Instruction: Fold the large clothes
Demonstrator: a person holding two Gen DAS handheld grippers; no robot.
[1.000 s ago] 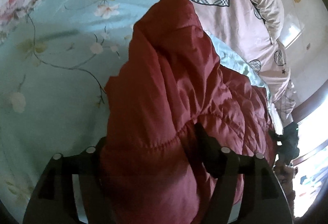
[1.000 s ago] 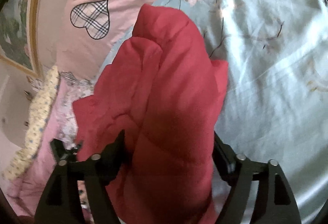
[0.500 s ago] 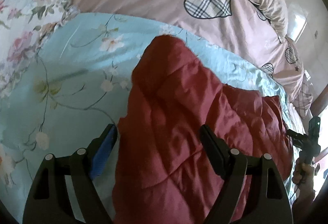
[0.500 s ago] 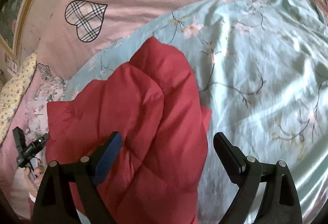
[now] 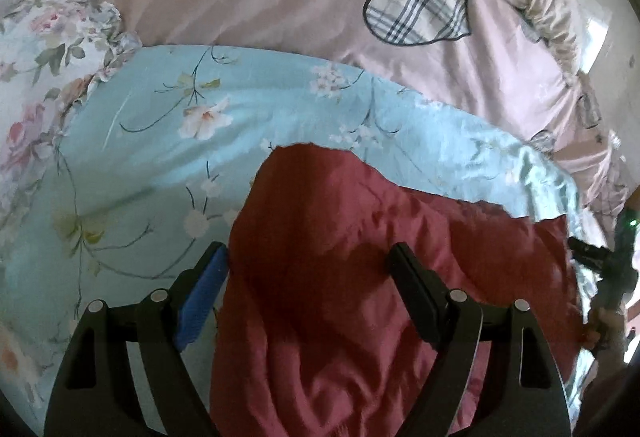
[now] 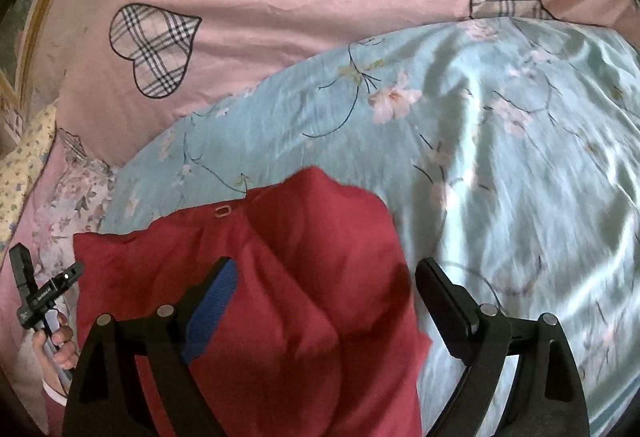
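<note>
No writing is legible. One red quilted jacket [image 5: 360,277] lies at lower centre on the blue floral sheet [image 5: 160,141]. Left gripper [image 5: 308,269] and right gripper [image 6: 324,285] jaws hang apart, closing, clamping nothing.

Red quilted jacket [image 5: 360,257] lying folded, rumpled, on blue floral sheet.

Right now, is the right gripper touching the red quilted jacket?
Cannot tell. In the right wrist view the right gripper has closing jaws astride the red quilted jacket, pads not visibly pressing it, but no clear gap shows either.
</note>
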